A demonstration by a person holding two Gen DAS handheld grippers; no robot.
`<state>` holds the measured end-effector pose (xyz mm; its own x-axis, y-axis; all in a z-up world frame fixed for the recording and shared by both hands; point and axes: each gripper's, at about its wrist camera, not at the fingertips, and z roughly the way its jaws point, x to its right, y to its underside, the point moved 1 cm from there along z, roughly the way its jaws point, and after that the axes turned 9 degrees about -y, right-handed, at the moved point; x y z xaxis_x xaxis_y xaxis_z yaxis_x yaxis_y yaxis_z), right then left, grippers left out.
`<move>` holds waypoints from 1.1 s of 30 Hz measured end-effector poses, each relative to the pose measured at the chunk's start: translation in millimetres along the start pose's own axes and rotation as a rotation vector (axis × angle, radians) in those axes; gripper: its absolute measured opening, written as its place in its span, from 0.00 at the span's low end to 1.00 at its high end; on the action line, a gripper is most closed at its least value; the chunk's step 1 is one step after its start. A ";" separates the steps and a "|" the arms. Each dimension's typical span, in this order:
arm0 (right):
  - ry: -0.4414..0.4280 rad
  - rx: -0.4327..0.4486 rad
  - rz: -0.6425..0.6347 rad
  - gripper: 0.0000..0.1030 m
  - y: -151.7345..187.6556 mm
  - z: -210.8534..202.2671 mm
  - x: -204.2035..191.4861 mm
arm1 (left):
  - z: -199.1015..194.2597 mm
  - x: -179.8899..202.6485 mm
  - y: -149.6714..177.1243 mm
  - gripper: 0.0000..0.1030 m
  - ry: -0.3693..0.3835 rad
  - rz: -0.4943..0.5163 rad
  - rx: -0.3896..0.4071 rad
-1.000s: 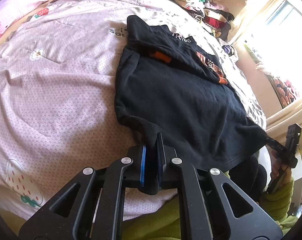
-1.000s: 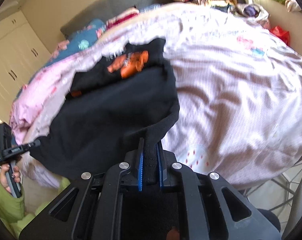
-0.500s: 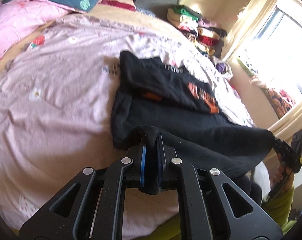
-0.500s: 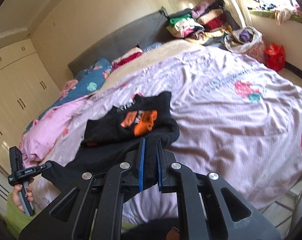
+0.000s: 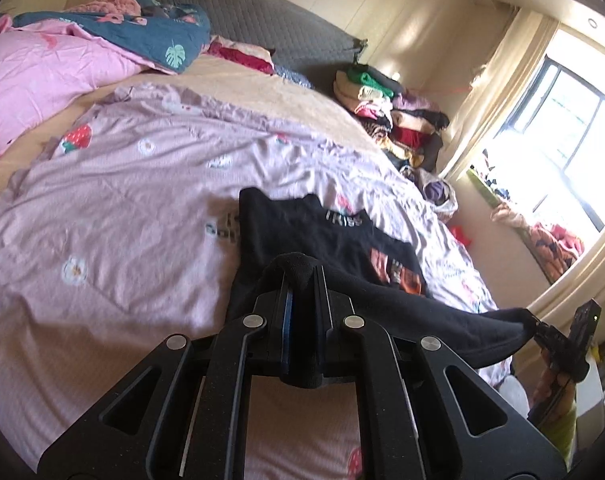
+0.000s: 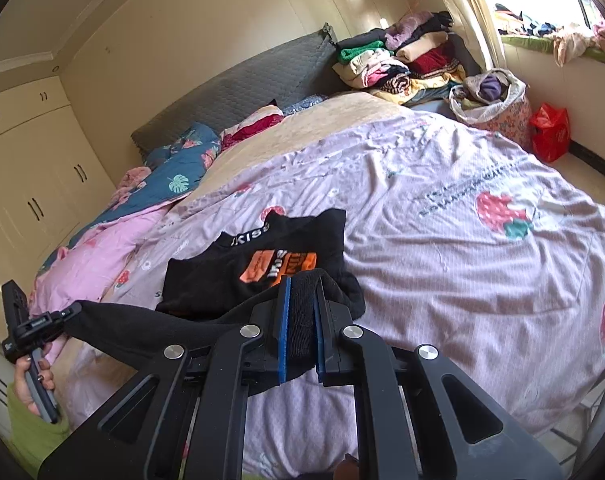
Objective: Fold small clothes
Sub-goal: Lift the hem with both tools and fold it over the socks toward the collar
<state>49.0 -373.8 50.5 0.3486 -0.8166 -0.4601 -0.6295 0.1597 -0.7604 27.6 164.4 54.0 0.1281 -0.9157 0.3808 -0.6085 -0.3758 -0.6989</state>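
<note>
Above the near edge of the bed (image 5: 114,184), a black sweatshirt (image 5: 326,240) is stretched by its hem between two tools, its far half lying on the lilac strawberry-print duvet (image 6: 442,216) with the orange chest print facing up. Left hand-held gripper (image 5: 302,284) is closed tight on one hem corner; right hand-held gripper (image 6: 301,292) is clamped on the other corner, its ribbed band filling the gap between the blue pads. Folded clothes (image 6: 398,60) are stacked beside the grey headboard (image 5: 246,20).
</note>
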 end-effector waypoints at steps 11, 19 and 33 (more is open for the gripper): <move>0.034 0.015 0.009 0.09 -41.9 43.1 4.4 | 25.6 -15.7 -25.2 0.03 0.027 -0.096 0.045; 0.053 -0.001 0.014 0.09 -58.5 83.7 9.1 | 53.1 -27.6 -32.7 0.03 0.020 -0.156 0.031; 0.122 -0.037 0.009 0.09 -61.5 139.1 33.2 | 100.3 -29.6 -46.0 0.03 -0.043 -0.171 0.026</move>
<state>195.8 -333.6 18.2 0.2574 -0.8768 -0.4061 -0.6584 0.1485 -0.7378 130.3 194.5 14.2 0.2617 -0.8434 0.4692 -0.5549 -0.5292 -0.6418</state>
